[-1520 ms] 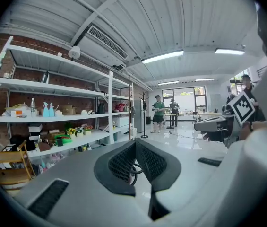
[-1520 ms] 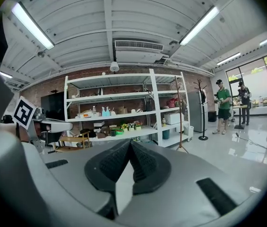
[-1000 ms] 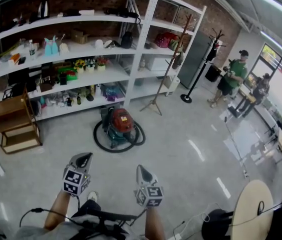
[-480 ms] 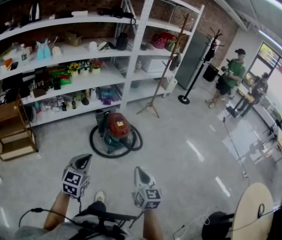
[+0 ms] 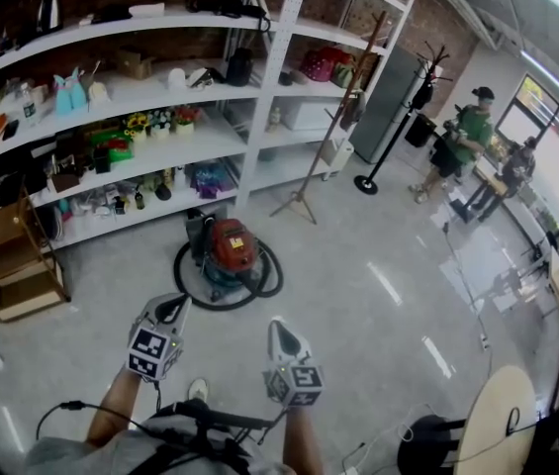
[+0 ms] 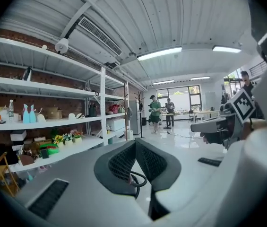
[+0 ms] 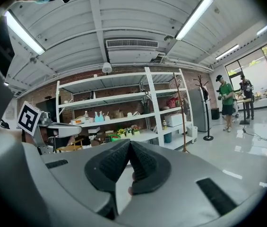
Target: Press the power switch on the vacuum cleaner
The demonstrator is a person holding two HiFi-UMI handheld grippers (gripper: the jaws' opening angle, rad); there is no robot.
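Head view: vacuum cleaner (image 5: 232, 250) ahead

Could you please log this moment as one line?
vacuum cleaner: on floor, untouched | left gripper: shut, empty | right gripper: shut, empty

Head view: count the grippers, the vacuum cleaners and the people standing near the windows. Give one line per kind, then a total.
Grippers: 2, left gripper and right gripper
Vacuum cleaner: 1
People near the windows: 2, one in green, one in dark clothes
Total: 5
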